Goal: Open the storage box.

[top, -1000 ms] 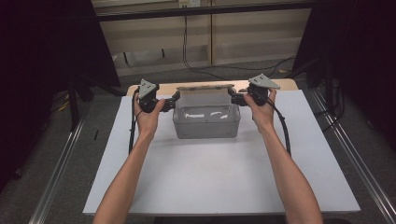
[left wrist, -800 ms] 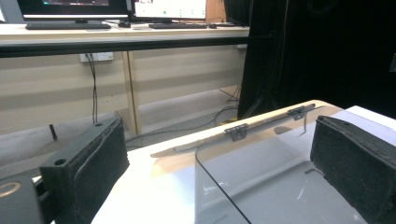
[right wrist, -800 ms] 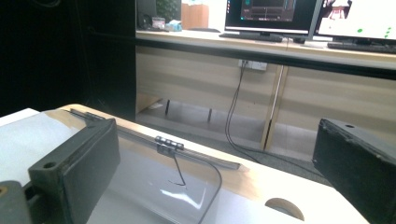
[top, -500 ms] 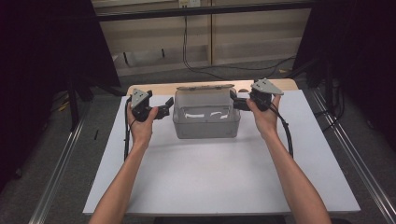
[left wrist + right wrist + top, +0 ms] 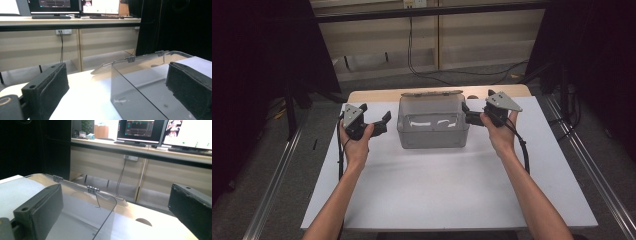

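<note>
A clear plastic box (image 5: 430, 125) stands on the white table top (image 5: 437, 190), its hinged lid (image 5: 430, 93) folded open toward the back. My left gripper (image 5: 383, 123) is held open a short way left of the box, not touching it. In the left gripper view the box (image 5: 140, 82) has its near corner between the wide-apart jaws of the left gripper (image 5: 117, 92). My right gripper (image 5: 467, 114) is open at the box's right wall. In the right gripper view the box rim (image 5: 105, 217) runs between the jaws of the right gripper (image 5: 115, 212), and neither jaw presses it.
A wooden strip (image 5: 372, 95) edges the table's far side. Metal rails (image 5: 277, 180) run along the floor on both sides, and cables (image 5: 422, 70) lie behind the table. A desk with monitors (image 5: 53, 5) stands beyond.
My left gripper has drawn back to the left, off the box's left wall, and come a little nearer the person. The right gripper has dropped slightly beside the right wall. The box has stayed put.
</note>
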A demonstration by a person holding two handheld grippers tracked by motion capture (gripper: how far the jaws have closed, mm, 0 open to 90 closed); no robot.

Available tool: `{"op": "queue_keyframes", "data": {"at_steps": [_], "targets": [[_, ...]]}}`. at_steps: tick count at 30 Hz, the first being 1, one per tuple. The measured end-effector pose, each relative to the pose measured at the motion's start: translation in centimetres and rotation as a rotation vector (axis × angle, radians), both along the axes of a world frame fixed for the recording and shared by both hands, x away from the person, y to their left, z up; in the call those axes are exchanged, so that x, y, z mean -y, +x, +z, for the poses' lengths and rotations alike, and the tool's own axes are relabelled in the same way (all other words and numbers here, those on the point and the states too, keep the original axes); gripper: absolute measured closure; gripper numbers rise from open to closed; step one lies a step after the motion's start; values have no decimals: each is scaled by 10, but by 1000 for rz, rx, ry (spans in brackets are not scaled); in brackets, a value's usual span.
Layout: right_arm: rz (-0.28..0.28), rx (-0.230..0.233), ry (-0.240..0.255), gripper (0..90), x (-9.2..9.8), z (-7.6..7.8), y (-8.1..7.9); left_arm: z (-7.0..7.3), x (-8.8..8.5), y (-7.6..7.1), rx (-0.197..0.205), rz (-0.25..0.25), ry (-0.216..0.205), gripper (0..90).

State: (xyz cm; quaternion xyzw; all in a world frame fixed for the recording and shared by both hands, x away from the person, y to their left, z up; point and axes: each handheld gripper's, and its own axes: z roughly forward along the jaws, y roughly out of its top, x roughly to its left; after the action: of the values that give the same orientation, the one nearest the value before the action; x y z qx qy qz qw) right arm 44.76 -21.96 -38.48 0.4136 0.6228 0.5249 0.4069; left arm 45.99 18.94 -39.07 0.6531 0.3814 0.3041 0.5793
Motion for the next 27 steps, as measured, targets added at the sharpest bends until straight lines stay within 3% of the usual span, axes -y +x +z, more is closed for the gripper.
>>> {"op": "queue_keyframes", "data": {"at_steps": [5,9,13,15,19,27], "targets": [[-6,0,-9,0,2,-2,-12,2,-4,-13,6,-9,7,36],[-18,14,12,0,7,-1,-23,-1,-9,-26,-1,-2,-15,35],[-31,30,0,0,13,-3,-38,-8,-12,-36,-16,6,16,36],[-34,36,9,0,16,-4,-46,-10,-13,-44,9,17,43,35],[-36,43,15,0,21,-9,-61,-13,-14,-62,18,-9,37,35],[-37,48,3,0,29,-15,-89,-23,-20,-89,-40,-16,-2,36]]}}
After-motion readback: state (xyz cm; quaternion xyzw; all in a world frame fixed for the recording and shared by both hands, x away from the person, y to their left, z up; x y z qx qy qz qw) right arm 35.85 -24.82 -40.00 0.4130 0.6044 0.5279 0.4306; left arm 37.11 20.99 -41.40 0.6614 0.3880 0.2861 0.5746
